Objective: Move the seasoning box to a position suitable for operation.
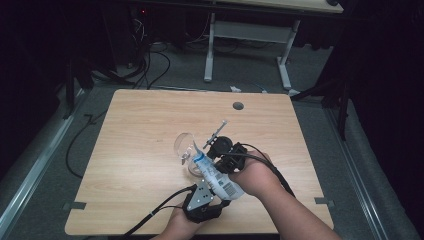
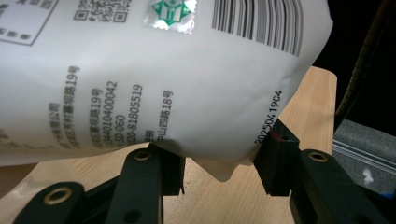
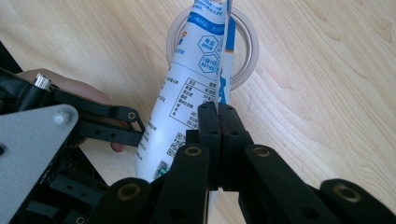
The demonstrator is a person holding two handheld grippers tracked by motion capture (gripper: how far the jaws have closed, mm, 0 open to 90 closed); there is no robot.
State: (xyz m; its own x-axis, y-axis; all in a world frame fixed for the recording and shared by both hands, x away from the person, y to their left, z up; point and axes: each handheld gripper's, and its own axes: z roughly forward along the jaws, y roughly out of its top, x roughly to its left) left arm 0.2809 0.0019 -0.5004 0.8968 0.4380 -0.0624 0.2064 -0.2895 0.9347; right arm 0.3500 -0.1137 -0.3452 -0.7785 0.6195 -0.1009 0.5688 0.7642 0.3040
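From the high view, a white and blue pouch [image 1: 214,172] hangs tilted between the two claws, its upper end leaning over a clear glass [image 1: 186,148] that stands on the worktop [image 1: 135,135]. The left claw [image 1: 210,192], with its grey plate on top, sits at the pouch's lower end with the barcode; the right claw [image 1: 220,150] comes at the pouch from the side, nearer its upper half, and the glass lies just beyond that claw.

In the left gripper view, the left claw [image 2: 219,161] pinches the rounded bottom of the pouch [image 2: 154,79]: one pad presses its underside at the left, the other its edge at the right, beside a printed date code. A small corner of the pouch dips between the pads, and the worktop [image 2: 313,102] shows behind.

In the right gripper view, the right claw [image 3: 218,121] is pressed together on a thin flap along the edge of the pouch [image 3: 187,93]. The glass [image 3: 247,46] sits straight ahead of this claw, under the pouch's top end. The left claw [image 3: 135,126] reaches the pouch's lower part from the left side of this claw, with a hand [image 3: 70,88] behind it
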